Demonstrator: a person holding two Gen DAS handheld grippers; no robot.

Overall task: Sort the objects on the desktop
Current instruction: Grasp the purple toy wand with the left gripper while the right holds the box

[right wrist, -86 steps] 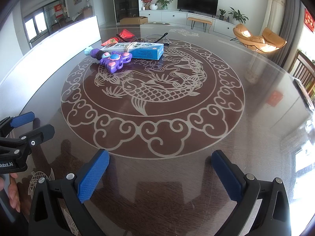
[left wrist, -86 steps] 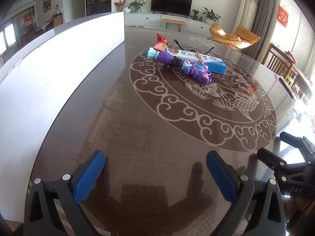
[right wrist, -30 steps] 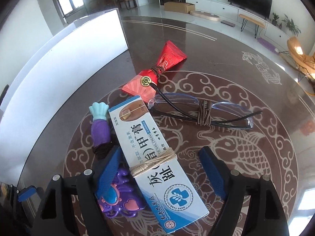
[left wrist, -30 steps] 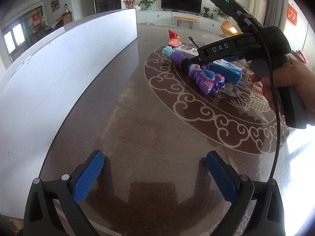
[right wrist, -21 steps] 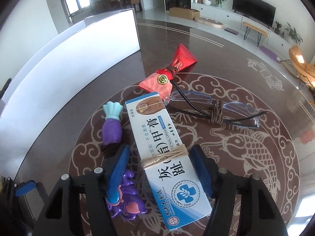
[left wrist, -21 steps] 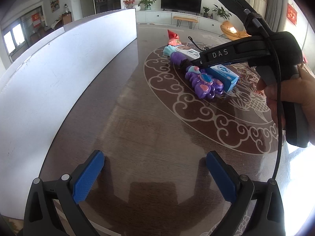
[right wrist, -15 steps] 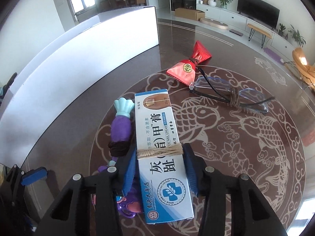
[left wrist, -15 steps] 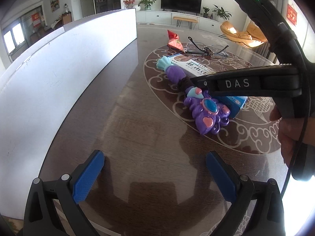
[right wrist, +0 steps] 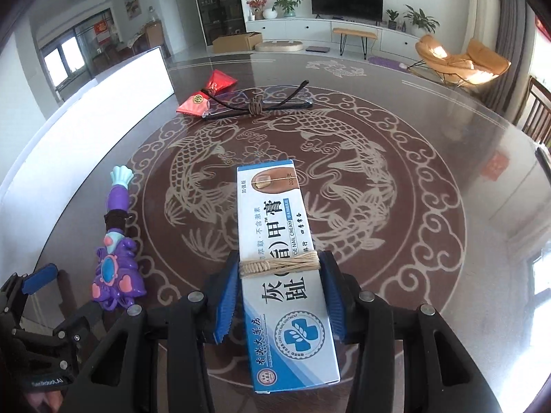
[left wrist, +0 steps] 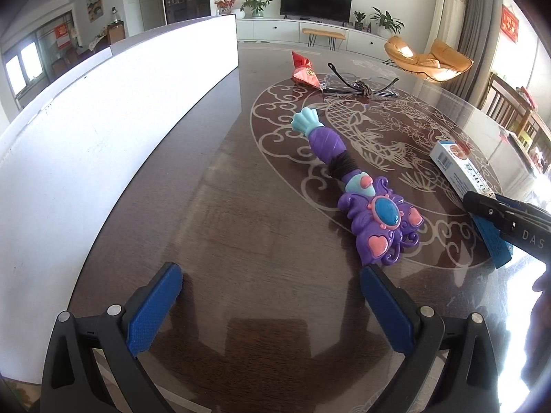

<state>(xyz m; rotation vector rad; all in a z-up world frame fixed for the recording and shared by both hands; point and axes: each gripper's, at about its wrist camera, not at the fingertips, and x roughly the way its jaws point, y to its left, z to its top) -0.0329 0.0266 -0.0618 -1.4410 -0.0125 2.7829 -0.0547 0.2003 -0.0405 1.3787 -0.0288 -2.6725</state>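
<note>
My right gripper (right wrist: pixel 279 275) is shut on a white and blue ointment box (right wrist: pixel 282 251) tied with twine, held above the table; the box also shows at the right of the left wrist view (left wrist: pixel 461 172). A purple toy wand (left wrist: pixel 358 192) with a teal end lies on the table ahead of my left gripper (left wrist: pixel 272 303), which is open and empty; the wand also shows in the right wrist view (right wrist: pixel 115 247). A red packet (right wrist: pixel 206 96) and glasses (right wrist: pixel 256 105) tied with cord lie further back.
A tall white board (left wrist: pixel 103 130) stands along the left side of the round dark table (right wrist: pixel 430 158). Wooden chairs (left wrist: pixel 509 110) stand past the right edge. The left gripper shows at the lower left of the right wrist view (right wrist: pixel 34 285).
My right gripper closed on the ointment box and carried it back and right, away from the wand. The wand now lies alone, nearer my left gripper, which stayed open.
</note>
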